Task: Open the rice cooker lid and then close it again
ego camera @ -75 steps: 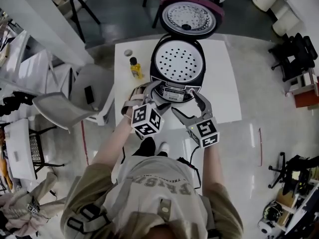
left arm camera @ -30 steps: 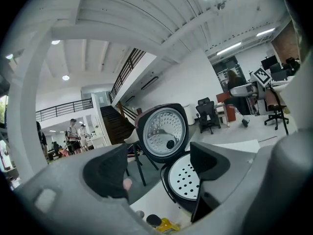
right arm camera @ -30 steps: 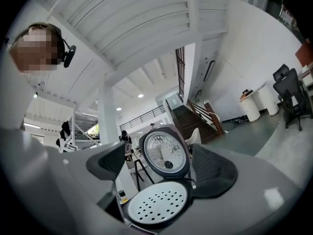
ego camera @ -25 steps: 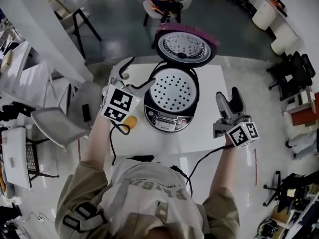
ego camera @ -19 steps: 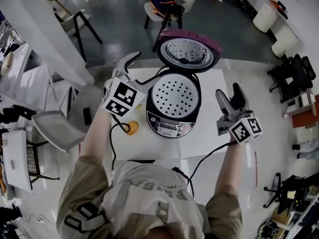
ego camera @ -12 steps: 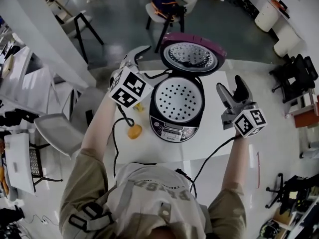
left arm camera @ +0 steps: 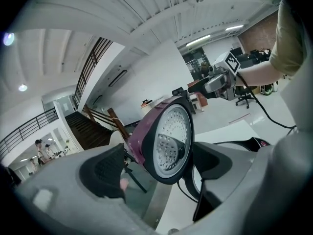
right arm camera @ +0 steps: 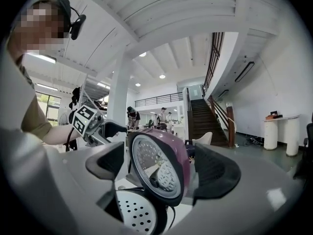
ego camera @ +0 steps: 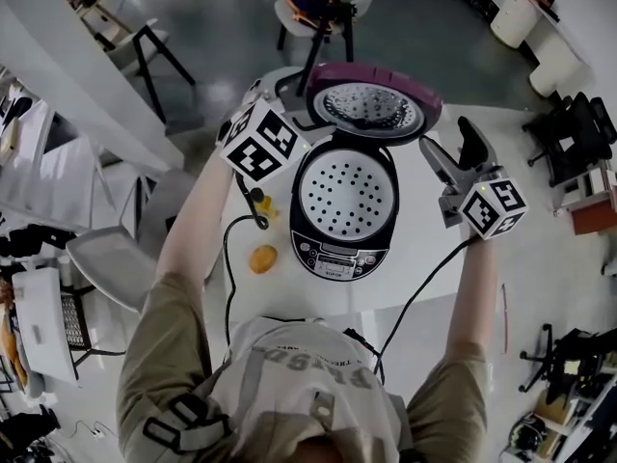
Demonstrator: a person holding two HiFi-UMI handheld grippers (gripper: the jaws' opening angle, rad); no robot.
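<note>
The rice cooker (ego camera: pixel 345 208) stands on the white table (ego camera: pixel 424 258), its perforated inner tray showing. The purple lid (ego camera: pixel 372 106) is raised at the back. My left gripper (ego camera: pixel 275 90) is at the lid's left edge and my right gripper (ego camera: pixel 446 138) is off its right edge. Both are open and neither touches the lid. In the left gripper view the lid (left arm camera: pixel 166 133) stands upright ahead between the wide jaws of the left gripper (left arm camera: pixel 161 175). The right gripper (right arm camera: pixel 161 170) likewise frames the lid (right arm camera: pixel 156 165), with a gap on both sides.
A small yellow bottle (ego camera: pixel 262 205) and an orange object (ego camera: pixel 262 258) sit on the table left of the cooker. The grippers' black cables (ego camera: pixel 229 268) trail over the table's front. A chair (ego camera: pixel 313 13) stands behind the table, and white folding chairs (ego camera: pixel 106 249) at the left.
Both grippers left the cooker's front, spread apart and travelled back along its sides to flank the raised lid. The lid has stayed up.
</note>
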